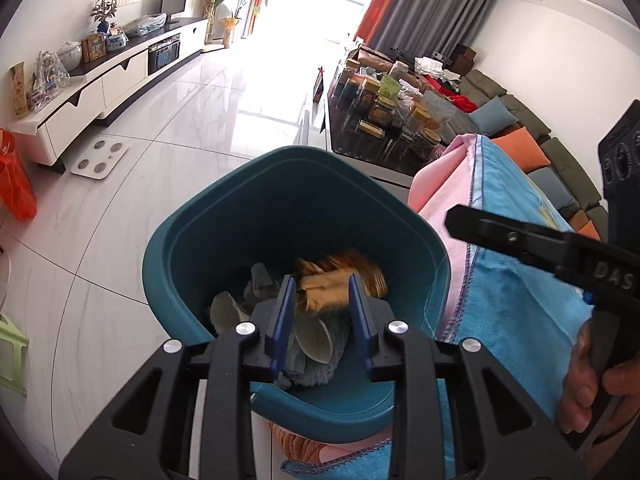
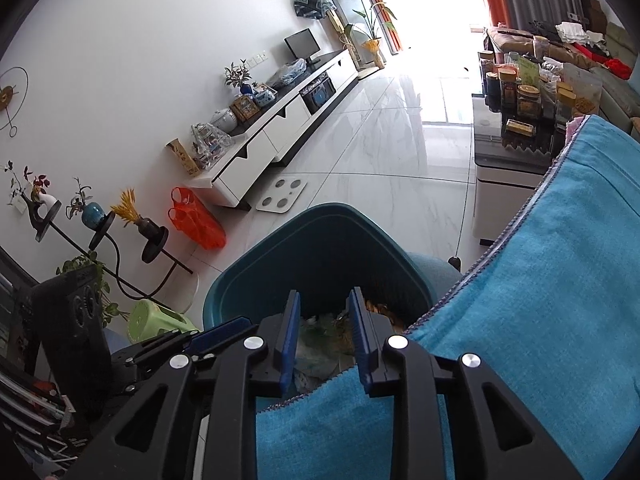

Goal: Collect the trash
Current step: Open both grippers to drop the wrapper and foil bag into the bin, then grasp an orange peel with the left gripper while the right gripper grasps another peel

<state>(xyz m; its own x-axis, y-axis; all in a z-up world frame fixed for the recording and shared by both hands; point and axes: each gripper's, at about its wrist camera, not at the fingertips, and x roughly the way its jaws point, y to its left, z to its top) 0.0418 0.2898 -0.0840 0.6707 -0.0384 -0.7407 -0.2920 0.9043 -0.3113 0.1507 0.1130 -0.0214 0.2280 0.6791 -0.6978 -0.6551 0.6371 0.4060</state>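
A teal trash bin (image 1: 192, 224) stands on the floor beside a surface draped with a blue towel (image 1: 520, 280). Inside it lie a gold wrapper (image 1: 340, 276), pale curved scraps (image 1: 228, 312) and grey knitted bits. My left gripper (image 1: 321, 284) hangs over the bin's mouth, open, and the blurred gold wrapper shows below its blue pads without touching them. My right gripper (image 2: 324, 300) is open and holds nothing, above the towel's edge (image 2: 328, 392) at the bin's (image 2: 248, 280) near rim. In the left wrist view one of its black fingers (image 1: 500, 232) reaches in from the right, held by a hand (image 1: 580, 380).
A pink cloth (image 1: 440, 184) lies under the towel. A dark coffee table (image 1: 360, 148) crowded with jars stands behind the bin, with a sofa and cushions (image 1: 520, 140) to its right. On the tiled floor are a white scale (image 1: 100, 158), an orange bag (image 1: 16, 184) and a green stool (image 2: 156, 320).
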